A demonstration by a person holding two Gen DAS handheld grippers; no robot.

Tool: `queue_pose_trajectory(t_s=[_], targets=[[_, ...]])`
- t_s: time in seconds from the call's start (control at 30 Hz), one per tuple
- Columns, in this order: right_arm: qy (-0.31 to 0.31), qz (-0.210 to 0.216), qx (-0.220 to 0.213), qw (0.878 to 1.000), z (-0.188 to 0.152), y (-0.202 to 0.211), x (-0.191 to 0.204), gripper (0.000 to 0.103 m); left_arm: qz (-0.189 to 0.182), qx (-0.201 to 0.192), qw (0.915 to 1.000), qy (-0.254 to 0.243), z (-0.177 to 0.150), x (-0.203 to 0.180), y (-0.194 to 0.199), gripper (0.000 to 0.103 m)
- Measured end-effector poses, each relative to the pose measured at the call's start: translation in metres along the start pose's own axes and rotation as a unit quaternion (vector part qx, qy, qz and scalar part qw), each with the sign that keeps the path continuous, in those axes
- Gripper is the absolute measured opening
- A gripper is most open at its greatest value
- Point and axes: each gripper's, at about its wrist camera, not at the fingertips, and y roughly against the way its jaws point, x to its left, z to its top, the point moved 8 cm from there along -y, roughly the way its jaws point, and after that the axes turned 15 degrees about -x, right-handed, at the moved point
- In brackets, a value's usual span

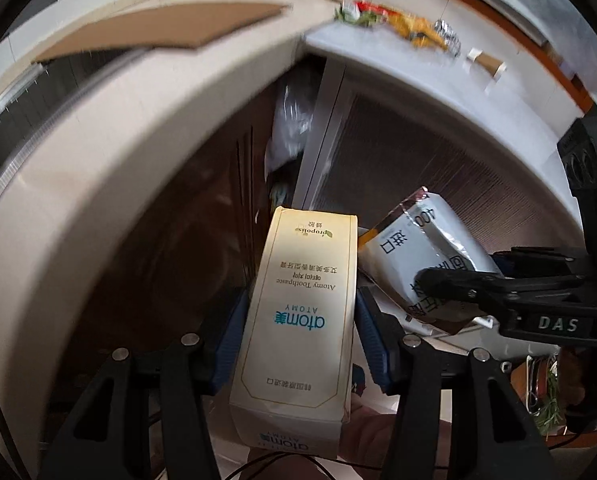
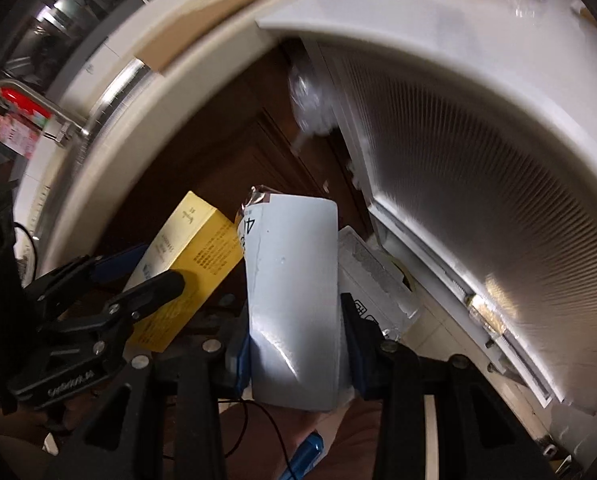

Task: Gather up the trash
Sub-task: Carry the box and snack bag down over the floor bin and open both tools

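Observation:
A cream toothpaste box (image 1: 298, 316) stands lengthwise between the blue pads of my left gripper (image 1: 300, 328), which is shut on it. In the right wrist view the same box (image 2: 196, 256) shows yellow at the left, with the left gripper (image 2: 138, 280) around it. My right gripper (image 2: 296, 344) is shut on a silver-white foil pouch (image 2: 294, 288). That pouch (image 1: 414, 248) with the right gripper (image 1: 450, 284) appears at the right of the left wrist view. Both point down below the counter edge, in front of dark brown cupboard doors.
A white countertop (image 1: 398, 56) carries several more wrappers (image 1: 398, 20) and a paper cup (image 1: 486, 62) at the top. A ribbed glass cabinet door (image 2: 478, 184) stands at the right. A clear plastic bag (image 1: 290, 120) hangs in the gap. A white box (image 2: 374, 276) lies below the pouch.

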Motion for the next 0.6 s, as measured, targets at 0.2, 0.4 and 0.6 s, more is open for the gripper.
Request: queue_pose_trajectory(t_s=[0.2, 0.4, 0.6], targets=[[-0.01, -0.021, 0.016, 1.0, -0.027, -0.04, -0.018, 0.038, 0.01, 0.015, 0.9995, -0.025, -0.032, -0.003, -0.038, 0.052], [-0.035, -0.031, 0.02, 0.999, -0.05, -0.086, -0.049, 0.038, 0.004, 0.039, 0.999, -0.019, -0.066, -0.003, -0.091, 0.052], [-0.053, -0.041, 0.017, 0.998, -0.067, -0.13, -0.081, 0.038, -0.006, 0.062, 0.9981, 0.007, -0.101, -0.002, -0.148, 0.052]])
